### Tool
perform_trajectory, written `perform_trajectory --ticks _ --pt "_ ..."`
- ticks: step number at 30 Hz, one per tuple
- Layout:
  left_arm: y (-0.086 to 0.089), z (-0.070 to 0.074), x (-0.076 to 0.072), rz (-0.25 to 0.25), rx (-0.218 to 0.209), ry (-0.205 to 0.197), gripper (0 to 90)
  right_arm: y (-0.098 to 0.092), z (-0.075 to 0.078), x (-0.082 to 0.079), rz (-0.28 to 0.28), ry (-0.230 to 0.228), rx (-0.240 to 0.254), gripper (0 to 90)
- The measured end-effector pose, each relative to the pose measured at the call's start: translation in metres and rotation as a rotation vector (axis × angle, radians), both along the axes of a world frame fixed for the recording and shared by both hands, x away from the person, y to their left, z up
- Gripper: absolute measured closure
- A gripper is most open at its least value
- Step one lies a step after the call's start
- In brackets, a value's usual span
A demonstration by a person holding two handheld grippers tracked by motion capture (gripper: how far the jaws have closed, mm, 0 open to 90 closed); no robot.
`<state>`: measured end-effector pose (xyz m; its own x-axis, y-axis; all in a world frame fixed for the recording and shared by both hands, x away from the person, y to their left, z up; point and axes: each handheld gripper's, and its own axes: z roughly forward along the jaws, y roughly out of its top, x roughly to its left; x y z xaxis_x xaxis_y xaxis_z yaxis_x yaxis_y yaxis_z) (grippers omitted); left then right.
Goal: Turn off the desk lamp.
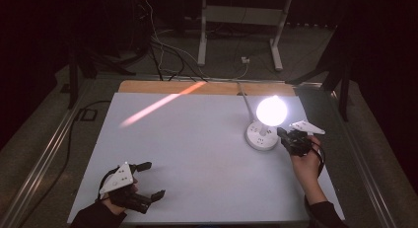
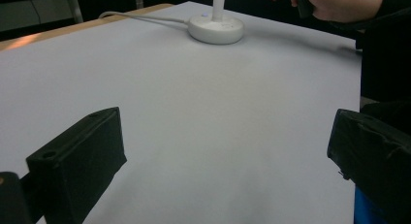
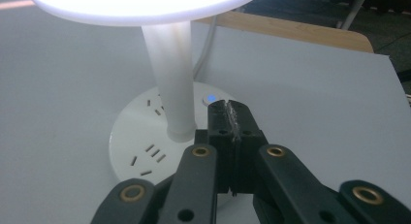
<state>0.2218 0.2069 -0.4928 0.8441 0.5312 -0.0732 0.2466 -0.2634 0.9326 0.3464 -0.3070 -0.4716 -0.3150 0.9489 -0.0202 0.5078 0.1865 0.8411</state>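
High view: one lit lamp [image 1: 266, 120], two grippers

Dim lab or recording workspace, not a home.
White work table [image 1: 197, 154] with a wood edge sits on grey carpet; loose cables [image 1: 162, 50] run across the floor behind it, next to a white metal desk frame [image 1: 241, 20]. Dark surroundings, black stand legs [image 1: 340, 75] at the sides. A lit white desk lamp [image 1: 266, 122] with sockets in its base is the main light.
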Motion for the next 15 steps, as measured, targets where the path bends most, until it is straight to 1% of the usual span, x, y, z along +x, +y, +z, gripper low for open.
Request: perform_trajectory --ticks 6,9,12,15 --pt "0.000 0.000 0.000 0.000 0.001 0.002 0.6 0.001 -0.006 0.003 -0.006 0.010 -0.008 89.4" --pt "0.000 0.000 0.000 -0.002 0.005 -0.001 0.7 0.001 -0.010 0.005 -0.009 0.023 -0.012 89.4" --pt "0.000 0.000 0.000 0.001 0.000 0.002 0.7 0.002 -0.014 0.007 -0.008 0.034 -0.018 89.4" --pt "0.000 0.000 0.000 -0.001 0.009 0.000 0.7 0.003 -0.019 0.008 -0.009 0.047 -0.030 89.4"
